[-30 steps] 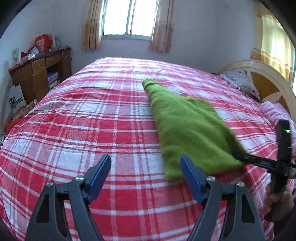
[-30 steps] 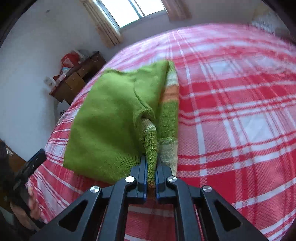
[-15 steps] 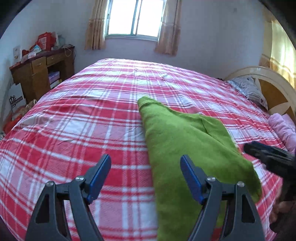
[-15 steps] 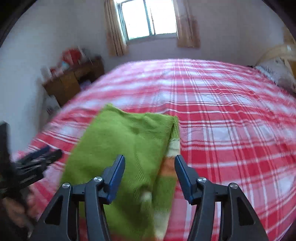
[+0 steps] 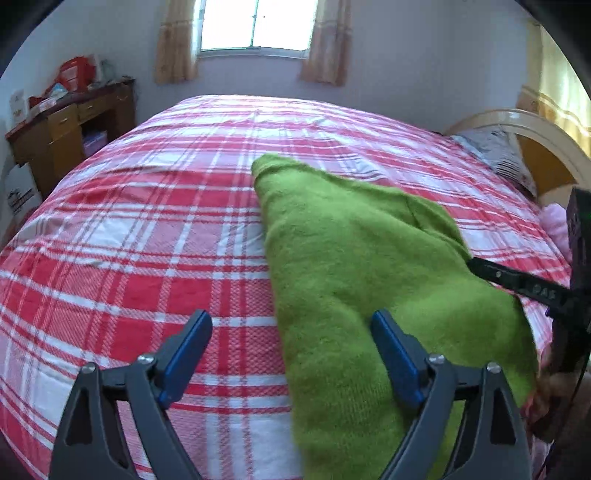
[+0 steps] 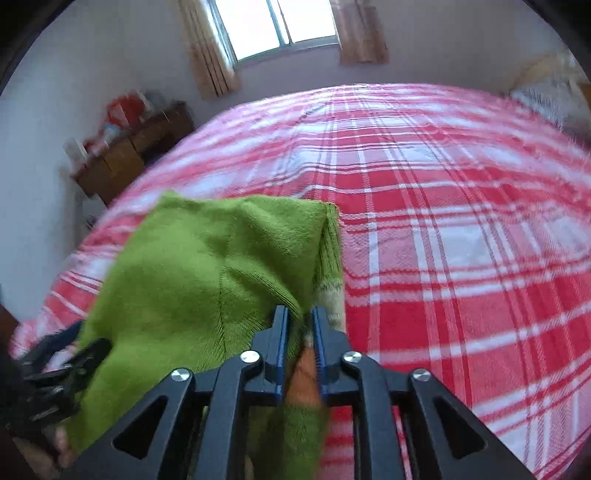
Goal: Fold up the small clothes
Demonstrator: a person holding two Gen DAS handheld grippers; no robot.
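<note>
At the far left a wooden desk [image 5: 70,129] stands by the wall, and beside it our red plaid bed [image 5: 147,258] fills the room under one window [image 5: 258,24]. Our left gripper [image 5: 291,354] hangs above the bed near its closer edge, its jaws well apart and opening, nothing pressed between them, though the left edge of the green sweater [image 5: 351,266] lies just under the gap. That one sweater lies on the right half of the bed, already doubled over lengthwise, narrow at the far end and wide toward us. Further right, our right gripper [image 6: 298,332] has its jaws narrowly apart and opening, with the sweater's near corner and a striped orange and cream band of knit between them; whether the pads are pressing on it we cannot tell. We judge this to be the end of one fold, the cloth being let go. The next move likely calls for both grippers to take the near edge and carry it toward the far end. We count one garment, two grippers, one bed.
</note>
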